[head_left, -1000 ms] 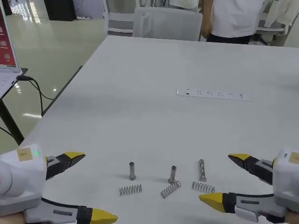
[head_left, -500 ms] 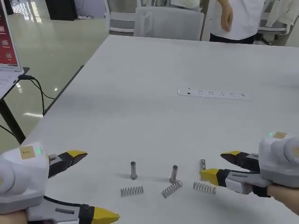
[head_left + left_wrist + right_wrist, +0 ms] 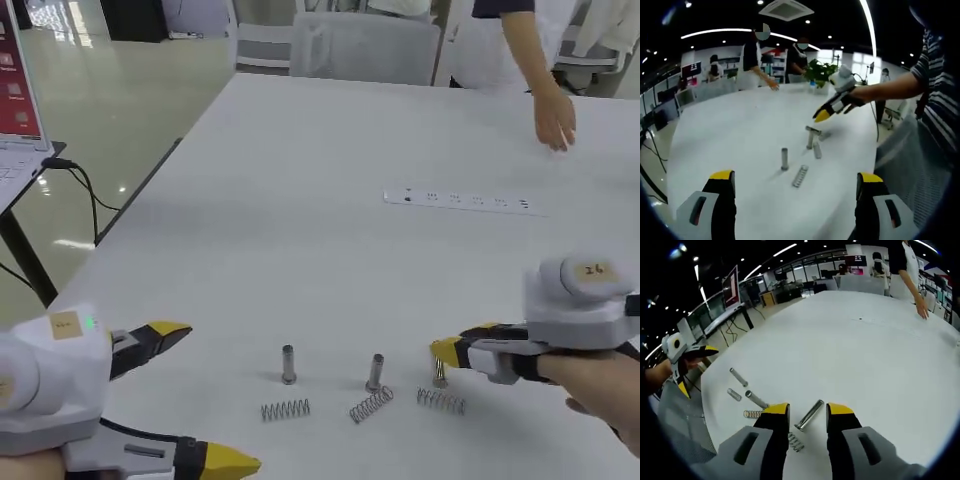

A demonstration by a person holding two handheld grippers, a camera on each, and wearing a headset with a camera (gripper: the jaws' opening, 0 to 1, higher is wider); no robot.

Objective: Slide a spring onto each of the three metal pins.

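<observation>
Three short metal pins stand in a row near the table's front edge: left pin (image 3: pixel 288 363), middle pin (image 3: pixel 375 372), right pin (image 3: pixel 438 373). A loose spring lies in front of each: left spring (image 3: pixel 285 409), middle spring (image 3: pixel 370 404), right spring (image 3: pixel 440 401). My right gripper (image 3: pixel 452 350) is at the right pin. In the right gripper view the right gripper (image 3: pixel 808 410) has narrowed jaws that straddle that pin (image 3: pixel 809 415) without touching it. My left gripper (image 3: pixel 197 397) hangs wide open at the lower left, short of the left pin (image 3: pixel 785 158) and its spring (image 3: pixel 800 176).
A white power strip (image 3: pixel 465 201) lies mid-table. A person's hand (image 3: pixel 555 125) reaches over the far right of the table. A laptop (image 3: pixel 15 100) and a black cable (image 3: pixel 80 190) sit beyond the table's left edge. A grey chair (image 3: pixel 360 45) stands at the far end.
My right gripper has moved left and away from me to the right pin, and its jaws have narrowed around it. The person at the far side has reached a hand over the table.
</observation>
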